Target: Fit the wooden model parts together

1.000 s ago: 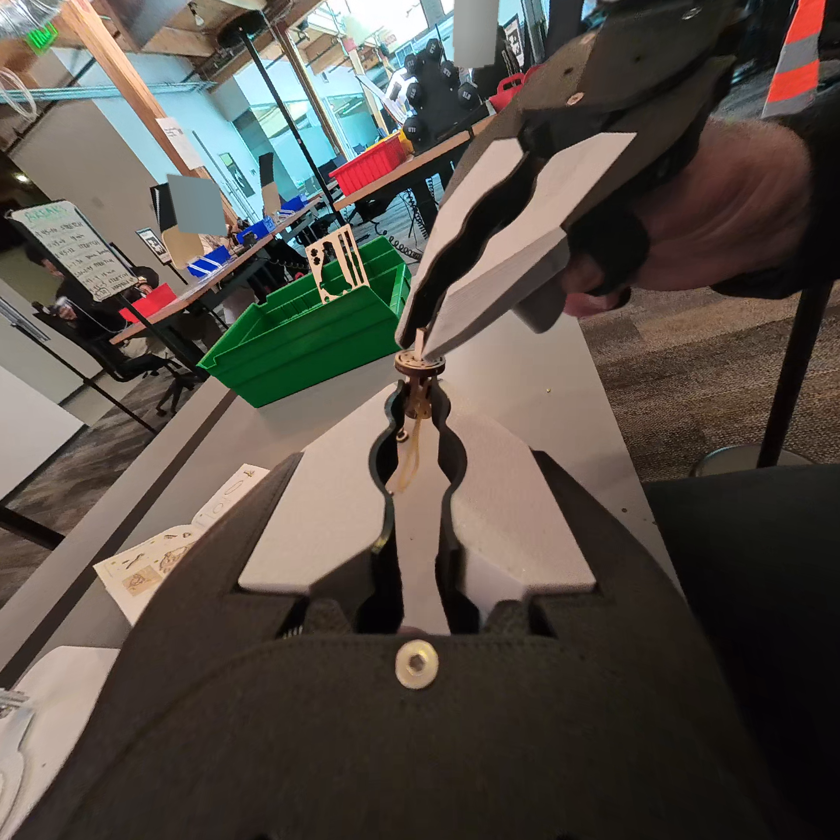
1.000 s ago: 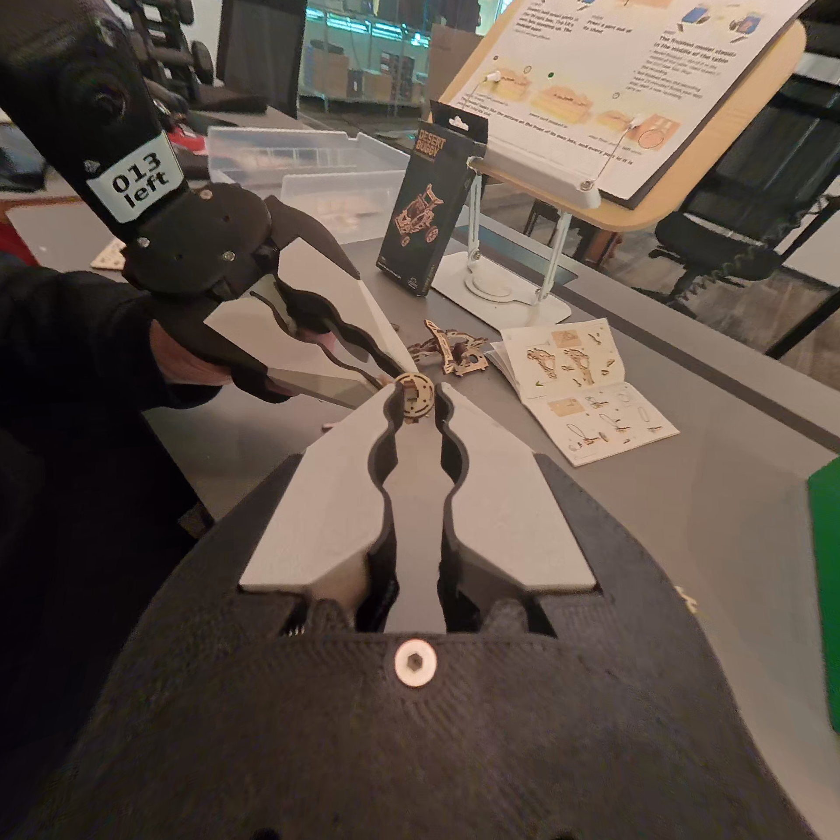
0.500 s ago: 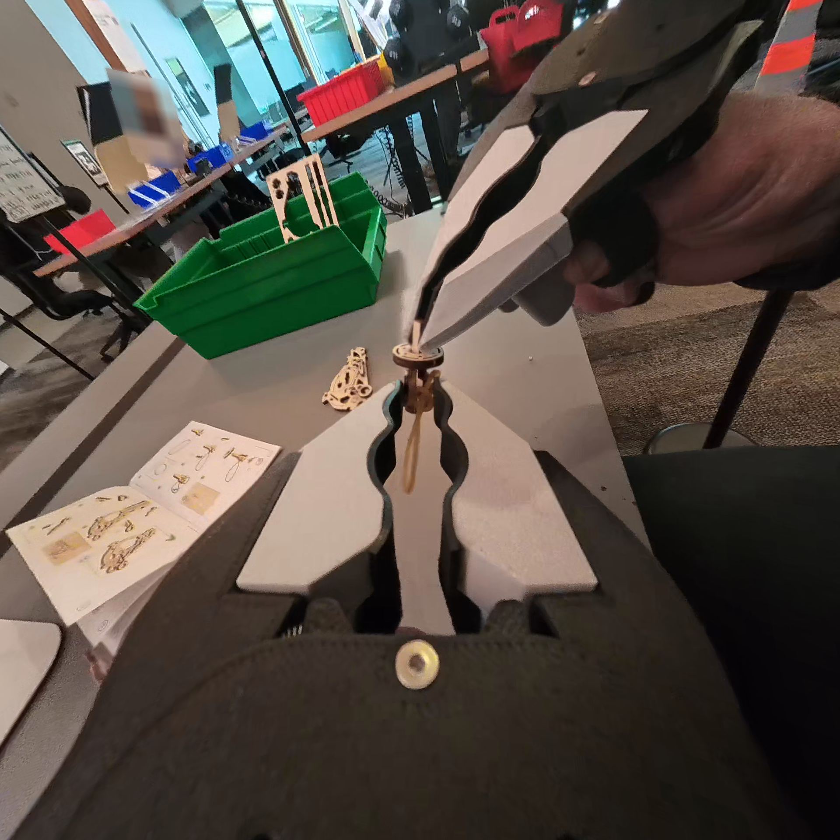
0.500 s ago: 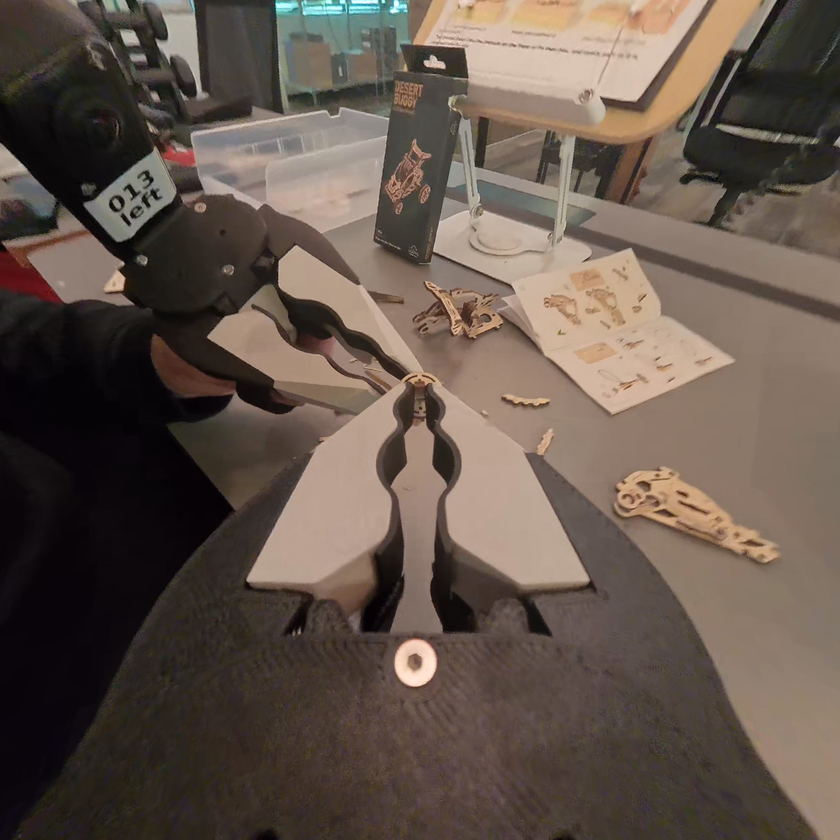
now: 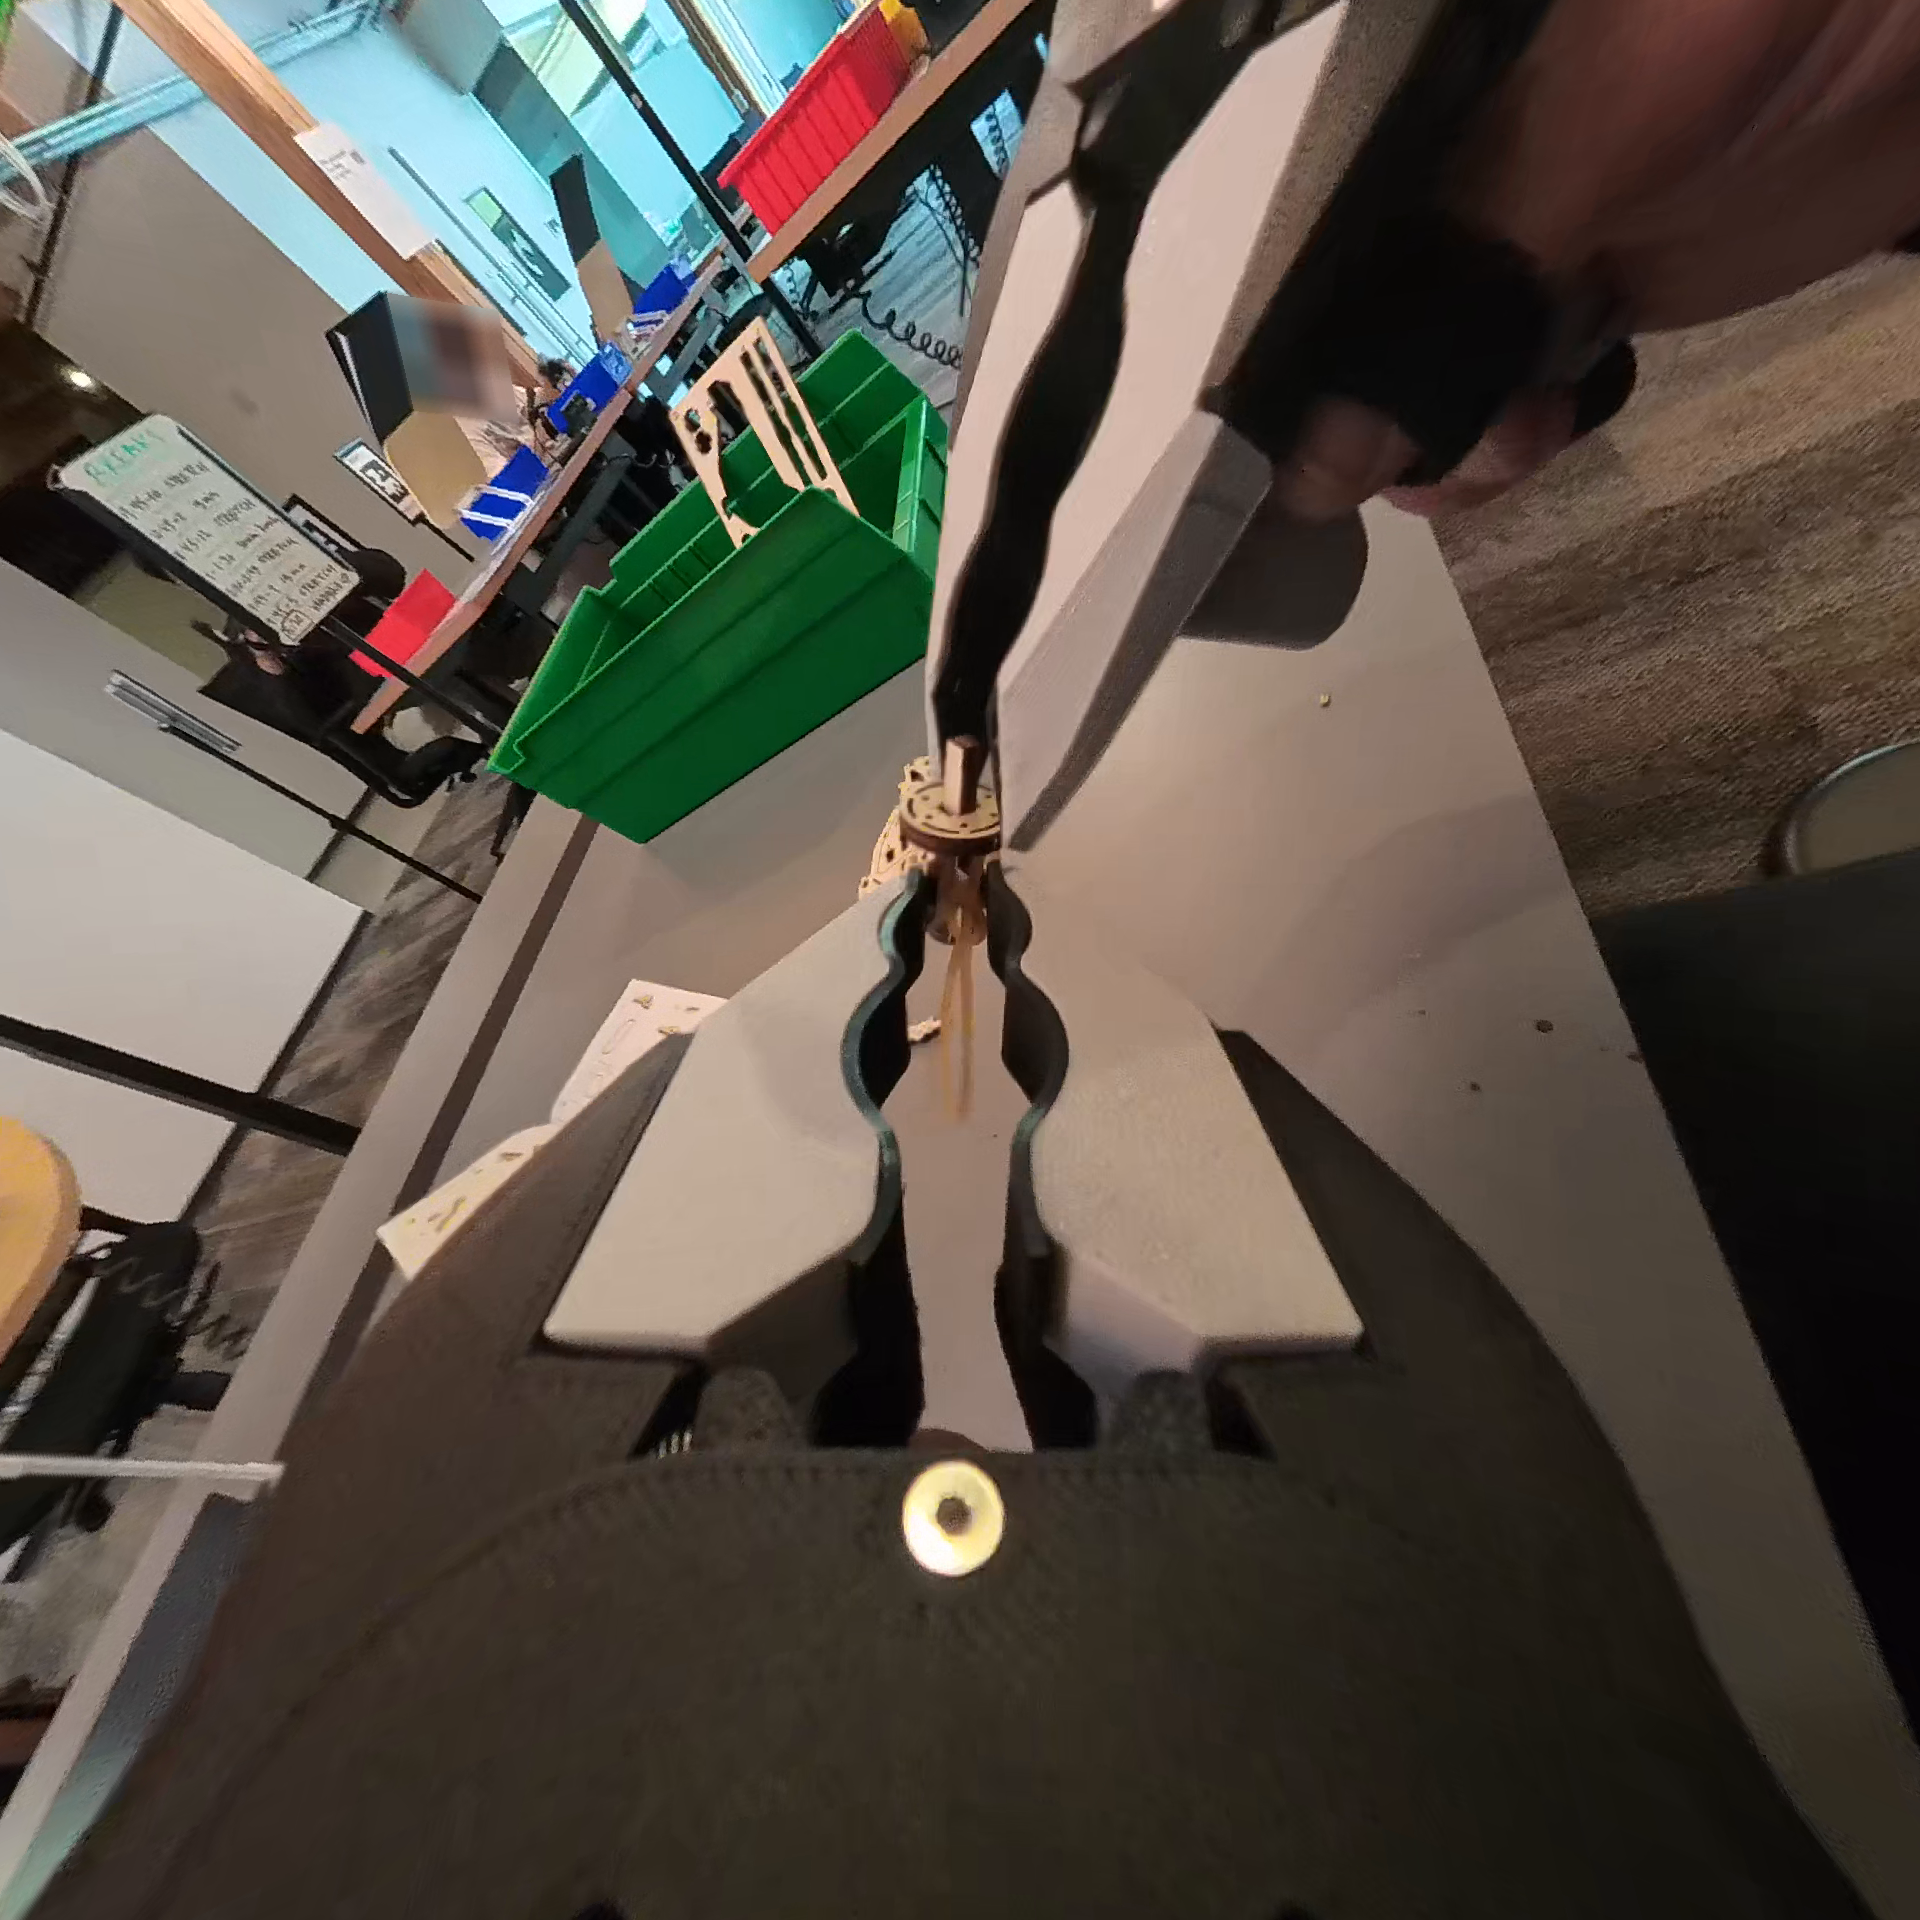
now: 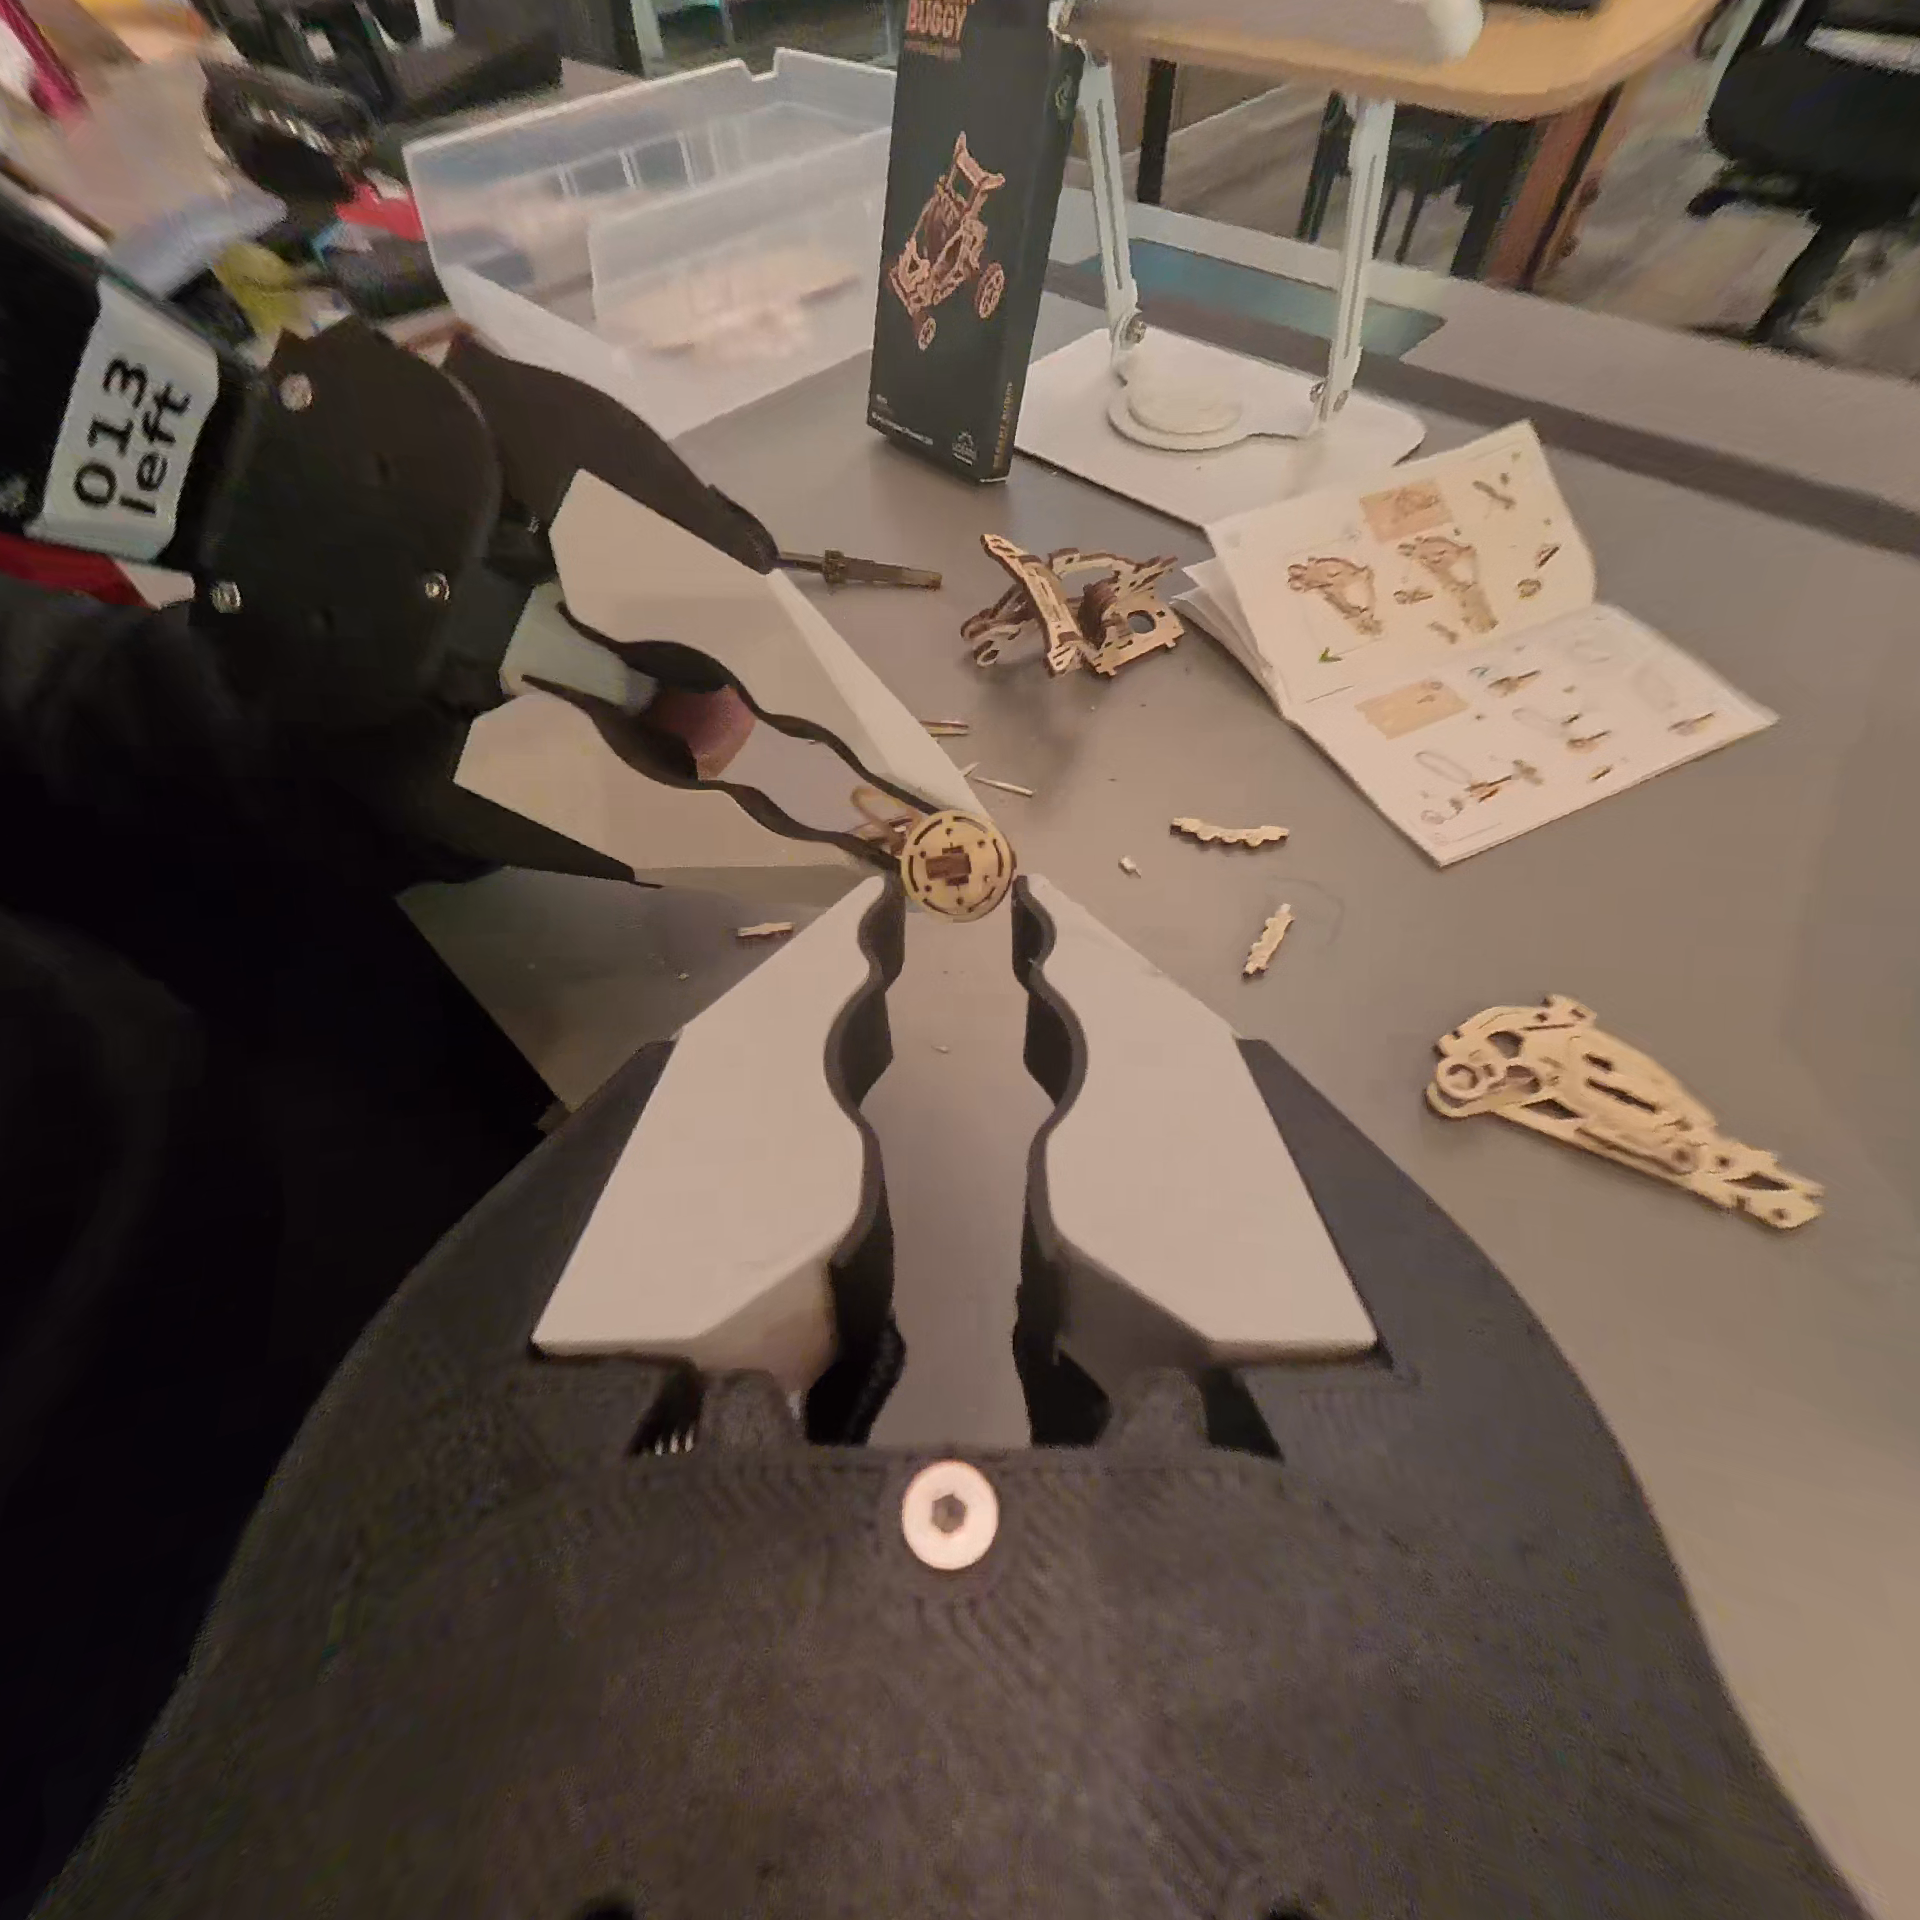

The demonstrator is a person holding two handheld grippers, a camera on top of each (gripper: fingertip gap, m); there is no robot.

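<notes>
A small wooden disc sits on a short wooden axle, with a peg end sticking out above it. My left gripper is shut on the axle just under the disc, and a rubber band hangs between its fingers. My right gripper comes down from the upper right with its tips around the peg end. In the right wrist view the disc faces the camera just past my right gripper, whose jaws stand a little apart. The left gripper reaches in from the left.
On the grey table lie a half-built wooden frame, a flat wooden part, small loose pieces, an open booklet, a dark product box, a clear bin and a white stand base. A green bin stands farther along the table. Left and right tips are no more than a few centimetres apart.
My right gripper's jaws have widened from their tight hold on the disc and axle. The disc now faces the right camera flat on. Both hands have tilted, still tip to tip.
</notes>
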